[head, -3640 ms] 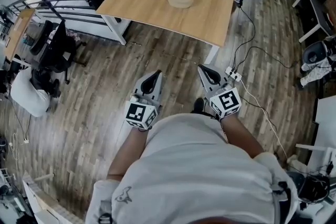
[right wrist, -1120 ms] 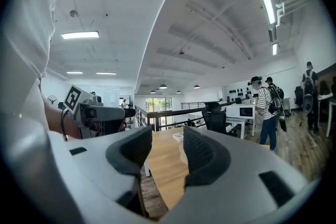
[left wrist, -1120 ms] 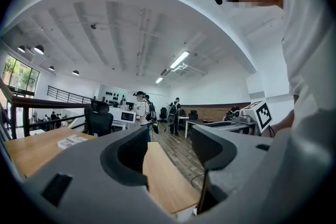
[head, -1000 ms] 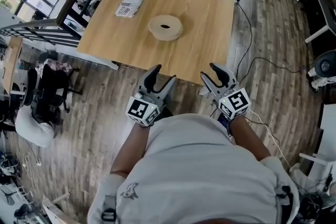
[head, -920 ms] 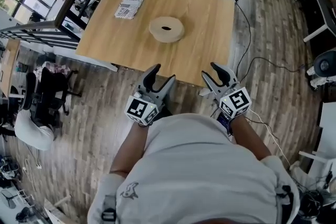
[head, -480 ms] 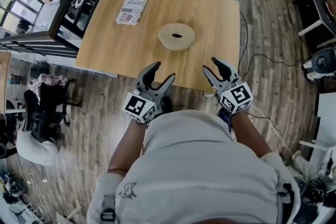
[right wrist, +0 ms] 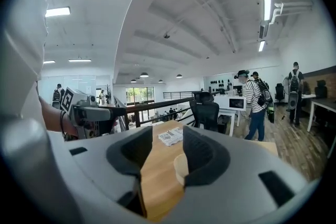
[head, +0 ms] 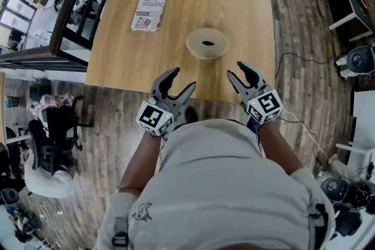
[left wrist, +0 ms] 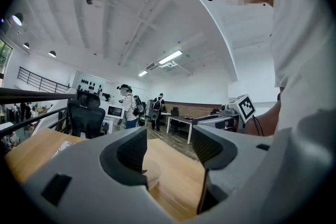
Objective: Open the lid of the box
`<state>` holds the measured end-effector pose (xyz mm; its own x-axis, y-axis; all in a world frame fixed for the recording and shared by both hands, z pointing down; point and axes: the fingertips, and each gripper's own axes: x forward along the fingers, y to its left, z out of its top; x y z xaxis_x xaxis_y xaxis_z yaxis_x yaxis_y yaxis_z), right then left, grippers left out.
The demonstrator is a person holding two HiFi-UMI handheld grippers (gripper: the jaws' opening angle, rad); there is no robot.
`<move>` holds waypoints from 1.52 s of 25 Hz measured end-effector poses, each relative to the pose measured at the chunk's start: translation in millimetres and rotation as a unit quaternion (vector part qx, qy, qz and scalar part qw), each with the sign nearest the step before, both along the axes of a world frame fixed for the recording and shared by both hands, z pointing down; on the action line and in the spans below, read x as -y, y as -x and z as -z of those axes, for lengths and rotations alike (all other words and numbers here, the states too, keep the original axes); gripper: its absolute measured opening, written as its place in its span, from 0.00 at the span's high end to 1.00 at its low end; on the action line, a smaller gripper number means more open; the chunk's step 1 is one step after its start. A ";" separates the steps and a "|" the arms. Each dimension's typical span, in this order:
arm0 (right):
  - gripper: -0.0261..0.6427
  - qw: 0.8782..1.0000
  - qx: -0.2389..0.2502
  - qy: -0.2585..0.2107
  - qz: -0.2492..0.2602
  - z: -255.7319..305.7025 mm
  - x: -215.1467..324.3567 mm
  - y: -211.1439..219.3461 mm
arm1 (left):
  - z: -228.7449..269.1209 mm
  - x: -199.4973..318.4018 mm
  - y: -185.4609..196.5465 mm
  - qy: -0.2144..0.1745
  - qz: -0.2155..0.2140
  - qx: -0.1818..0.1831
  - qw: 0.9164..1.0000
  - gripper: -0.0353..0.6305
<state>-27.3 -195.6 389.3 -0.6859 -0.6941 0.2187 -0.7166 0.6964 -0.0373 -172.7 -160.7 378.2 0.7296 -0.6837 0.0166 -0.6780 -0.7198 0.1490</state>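
A round beige box (head: 207, 44) with a dark spot on its top sits on the wooden table (head: 123, 55), right of middle. A flat printed box (head: 147, 13) lies at the far left of the table. My left gripper (head: 179, 80) hovers open over the table's near edge, nothing between its jaws. My right gripper (head: 239, 72) is open and empty too, just short of the round box. The left gripper view shows the left gripper (left wrist: 168, 147) with the round box (left wrist: 152, 171) partly behind its left jaw. In the right gripper view the right gripper (right wrist: 167, 152) frames the round box (right wrist: 180, 168) and the printed box (right wrist: 170, 137).
Black office chairs (head: 55, 126) stand on the wooden floor to the left. Cables (head: 296, 123) trail on the floor at the right. A dark railing (head: 76, 6) runs along the table's left side. People stand far off beyond the table (right wrist: 255, 102).
The person has walked up to the table. It now lies closer under both grippers, which reach over its near edge. Both jaws stay apart.
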 end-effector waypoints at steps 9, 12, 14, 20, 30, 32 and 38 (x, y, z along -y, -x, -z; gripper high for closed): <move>0.68 0.999 -0.019 0.005 -0.028 -11.4 12.5 14.7 | -15.0 18.3 16.1 0.005 -0.053 0.036 0.998 0.56; 0.68 0.999 -0.022 0.005 -0.031 -17.1 16.4 15.0 | -21.6 23.5 16.2 0.011 -0.060 0.042 0.997 0.56; 0.68 0.999 -0.031 0.004 -0.026 -21.6 19.5 17.1 | -27.2 27.5 15.7 0.014 -0.062 0.053 0.997 0.56; 0.68 0.998 -0.061 0.000 -0.007 -38.1 36.8 23.8 | -42.4 49.6 19.3 0.028 -0.057 0.078 0.995 0.54; 0.67 0.988 -0.149 0.022 0.035 -79.6 76.9 35.9 | -83.2 98.6 34.9 0.057 -0.055 0.125 0.989 0.49; 0.67 0.984 -0.172 0.020 0.047 -88.1 82.8 37.7 | -94.1 107.4 34.9 0.064 -0.063 0.135 0.987 0.49; 0.67 0.971 -0.229 0.020 0.070 -115.3 102.4 36.3 | -127.3 131.2 26.1 0.076 -0.101 0.178 0.976 0.47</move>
